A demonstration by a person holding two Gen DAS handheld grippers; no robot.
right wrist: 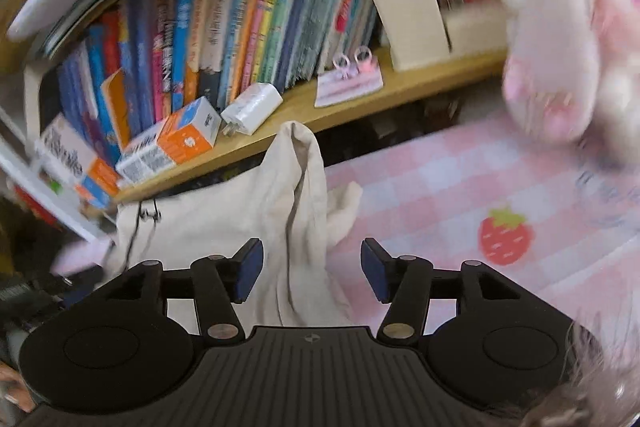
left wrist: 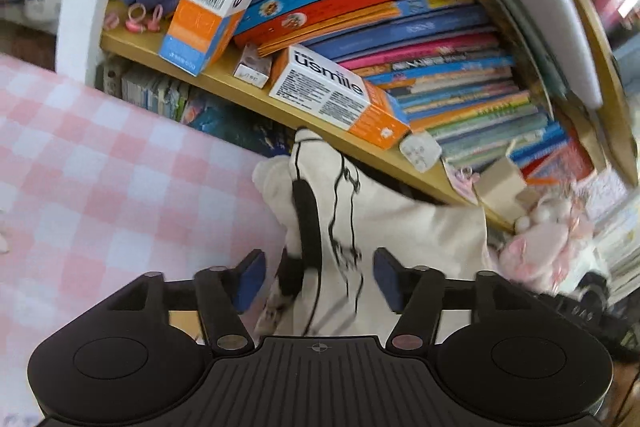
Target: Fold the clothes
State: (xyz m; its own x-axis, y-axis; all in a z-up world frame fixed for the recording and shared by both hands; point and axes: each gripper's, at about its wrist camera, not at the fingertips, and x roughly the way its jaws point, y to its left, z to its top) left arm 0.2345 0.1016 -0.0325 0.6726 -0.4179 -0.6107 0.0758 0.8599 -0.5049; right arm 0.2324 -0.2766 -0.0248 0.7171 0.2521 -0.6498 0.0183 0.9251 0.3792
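Observation:
A cream garment (left wrist: 400, 227) with black line print and a black strap stands bunched up in a peak on the pink checked sheet (left wrist: 100, 187). My left gripper (left wrist: 320, 277) is open, and the cloth rises between its blue pads (left wrist: 250, 279) without being pinched. In the right wrist view the same cream garment (right wrist: 248, 203) is heaped in front of the shelf. My right gripper (right wrist: 312, 275) is open too, with a fold of the cloth lying between its fingers. What holds the peak up is not visible.
A wooden bookshelf (left wrist: 248, 87) packed with books runs close behind the garment, with orange and white boxes (left wrist: 332, 91), a white charger (right wrist: 252, 107) and hair clips on its ledge. A pink plush toy (right wrist: 556, 59) sits to the right. A strawberry print (right wrist: 506, 237) marks the sheet.

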